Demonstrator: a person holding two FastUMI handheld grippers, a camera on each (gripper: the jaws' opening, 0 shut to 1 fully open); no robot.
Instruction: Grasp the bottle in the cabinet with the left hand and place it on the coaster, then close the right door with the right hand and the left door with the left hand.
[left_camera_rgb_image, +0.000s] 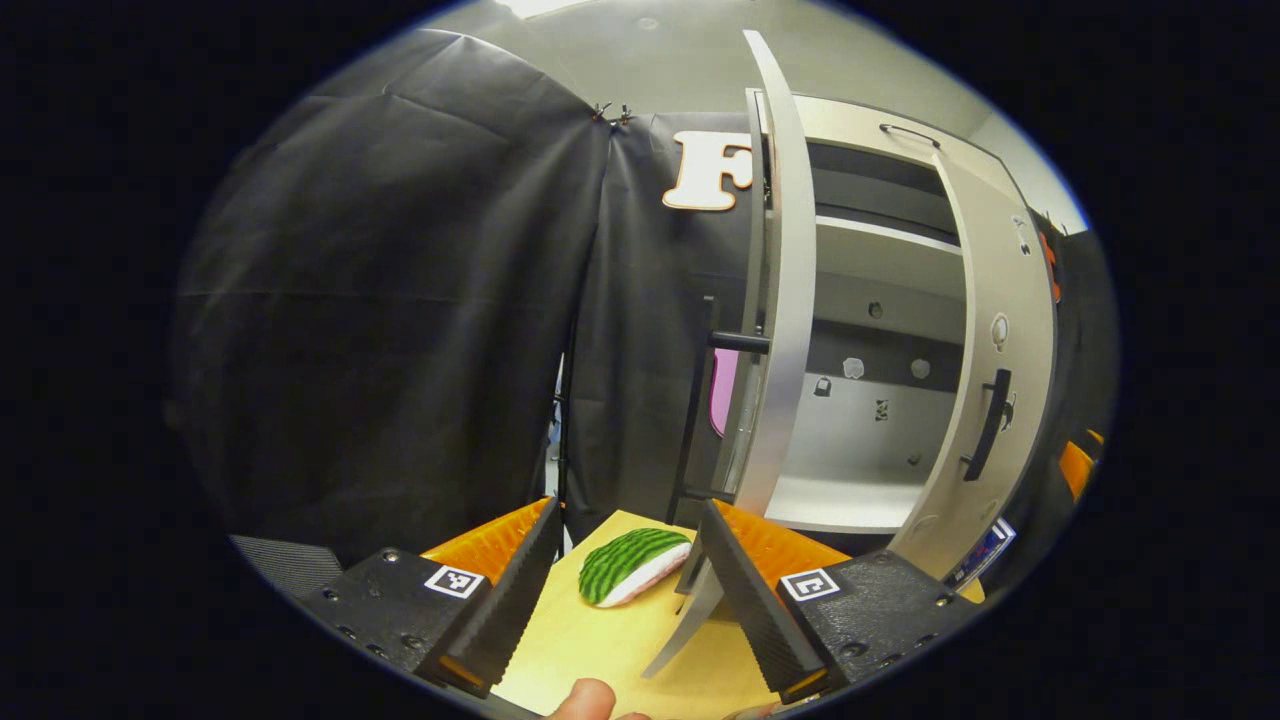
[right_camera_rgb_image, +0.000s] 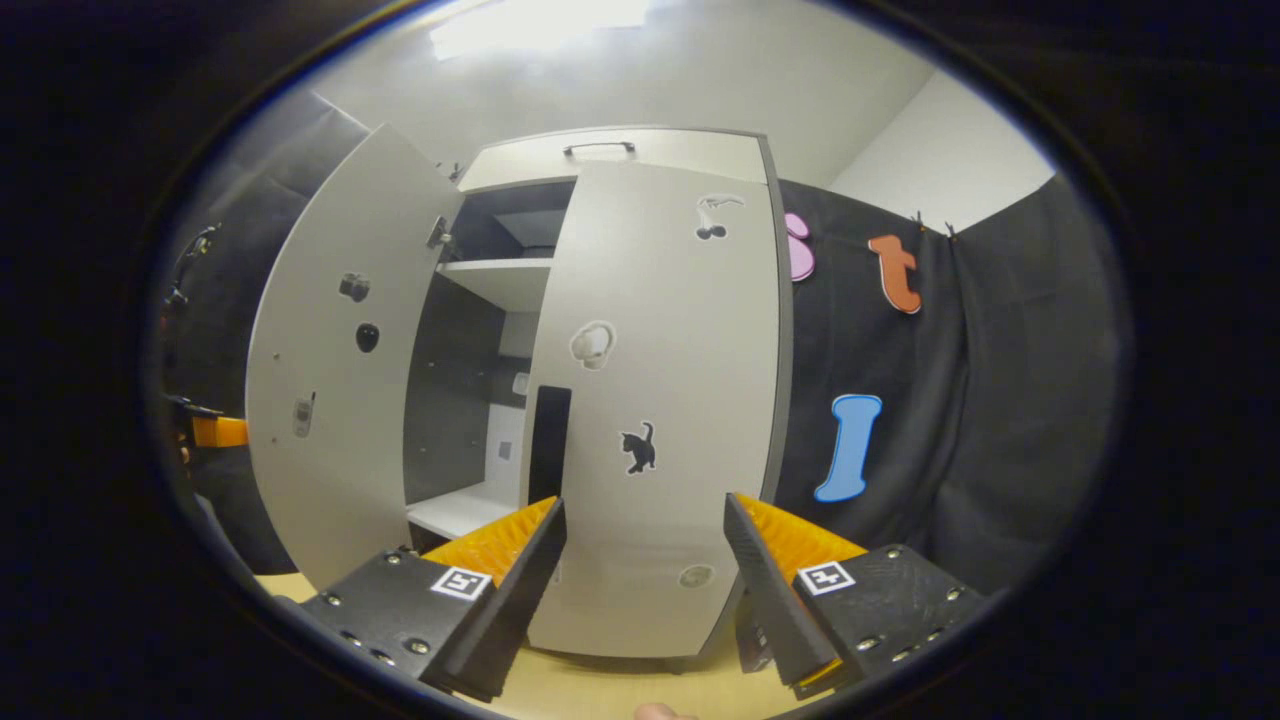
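While the booth's black cloth is hanging behind everything, the grey cabinet (right_camera_rgb_image: 640, 160) is standing on the pale wooden desk (left_camera_rgb_image: 610, 650) as the biggest thing in sight. In the right gripper view its right door (right_camera_rgb_image: 660, 400) is sitting nearly closed, covering most of the front, while the left door (right_camera_rgb_image: 340, 370) is swinging wide open, leaving a gap through which a shelf (right_camera_rgb_image: 505, 280) and the pale cabinet floor are showing. In the left gripper view the left door (left_camera_rgb_image: 785, 300) is showing edge-on, close to the camera, with its black handle (left_camera_rgb_image: 700, 400) facing the cloth, and the right door (left_camera_rgb_image: 1000, 370) is standing farther off at an angle with its own dark handle. The bottle is not something I can make out inside the cabinet or on the desk from these pictures. A watermelon-slice-shaped coaster (left_camera_rgb_image: 632, 565), green-striped with a pale edge, is lying flat on the desk just beside the foot of the left door. The left gripper (left_camera_rgb_image: 628, 590) is hovering over the desk, its jaws spread wide and gripping nothing, with the coaster showing between them farther ahead. The right gripper (right_camera_rgb_image: 645, 570) is pointing at the right door, jaws likewise spread and holding nothing. A fingertip (left_camera_rgb_image: 585, 700) is peeking in at the bottom of the left gripper view.
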